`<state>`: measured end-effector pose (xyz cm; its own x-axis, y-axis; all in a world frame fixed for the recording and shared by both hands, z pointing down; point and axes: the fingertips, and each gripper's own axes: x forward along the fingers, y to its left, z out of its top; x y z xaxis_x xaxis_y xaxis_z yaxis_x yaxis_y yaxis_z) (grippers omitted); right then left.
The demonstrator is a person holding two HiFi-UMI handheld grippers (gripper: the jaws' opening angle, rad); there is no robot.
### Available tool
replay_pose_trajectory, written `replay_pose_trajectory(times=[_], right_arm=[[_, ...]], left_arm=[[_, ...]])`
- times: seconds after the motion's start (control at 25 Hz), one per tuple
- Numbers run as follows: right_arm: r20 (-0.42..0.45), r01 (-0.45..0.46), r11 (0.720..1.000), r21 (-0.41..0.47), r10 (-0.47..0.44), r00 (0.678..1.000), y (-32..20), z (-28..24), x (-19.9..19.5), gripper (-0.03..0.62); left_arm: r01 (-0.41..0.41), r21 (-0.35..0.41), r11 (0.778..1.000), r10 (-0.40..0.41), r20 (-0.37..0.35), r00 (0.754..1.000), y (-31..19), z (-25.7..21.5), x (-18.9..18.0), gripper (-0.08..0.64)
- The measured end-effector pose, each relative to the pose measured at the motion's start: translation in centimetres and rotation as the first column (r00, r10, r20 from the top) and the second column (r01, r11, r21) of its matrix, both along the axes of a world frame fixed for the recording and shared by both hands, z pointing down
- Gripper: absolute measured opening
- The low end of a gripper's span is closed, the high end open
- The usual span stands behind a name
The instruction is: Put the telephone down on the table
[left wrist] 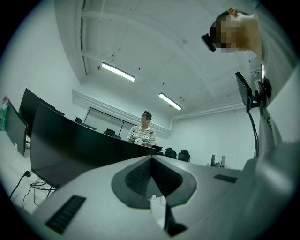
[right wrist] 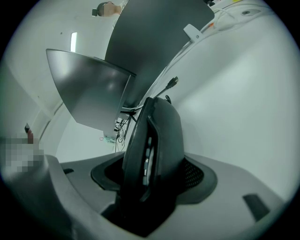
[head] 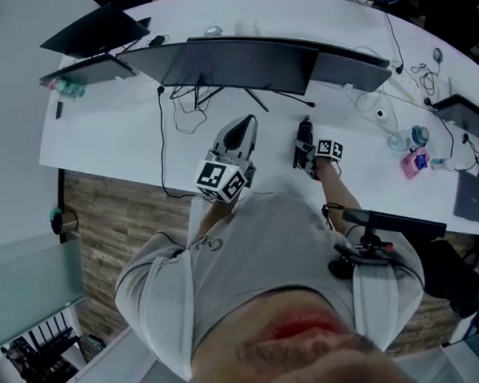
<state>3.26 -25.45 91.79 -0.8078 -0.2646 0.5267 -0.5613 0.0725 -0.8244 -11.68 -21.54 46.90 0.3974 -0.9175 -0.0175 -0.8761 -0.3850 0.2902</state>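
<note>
The black telephone handset [head: 303,140] is clamped between the jaws of my right gripper [head: 304,150], over the white table [head: 112,141] just in front of the curved monitor [head: 248,63]. In the right gripper view the telephone [right wrist: 154,136] stands on edge in the right gripper [right wrist: 154,172], its side buttons facing the camera. Whether it touches the table cannot be told. My left gripper [head: 244,128] hovers to the left of it, near the table's front edge. The left gripper [left wrist: 151,174] points up towards the ceiling, its jaws together with nothing between them.
Black cables [head: 188,109] trail under the monitor. A laptop [head: 95,29] stands at the table's far left. Bottles [head: 408,139], a pink object [head: 411,164] and another laptop [head: 472,196] are at the right. A person [left wrist: 143,131] sits beyond the monitors.
</note>
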Motion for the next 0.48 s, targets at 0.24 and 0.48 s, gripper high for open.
replay_pose_trajectory(times=[0.24, 0.48], right_arm=[[0.005, -0.006, 1.000, -0.014, 0.006, 1.000, -0.41, 0.14, -0.18, 0.305], [0.029, -0.053, 0.998, -0.037, 0.054, 0.998, -0.49, 0.10, -0.18, 0.305]], left_arm=[[0.000, -0.001, 1.000, 0.000, -0.003, 1.000, -0.21, 0.10, 0.04, 0.002], [-0.012, -0.009, 1.000, 0.012, -0.012, 1.000, -0.37, 0.41, 0.60, 0.002]])
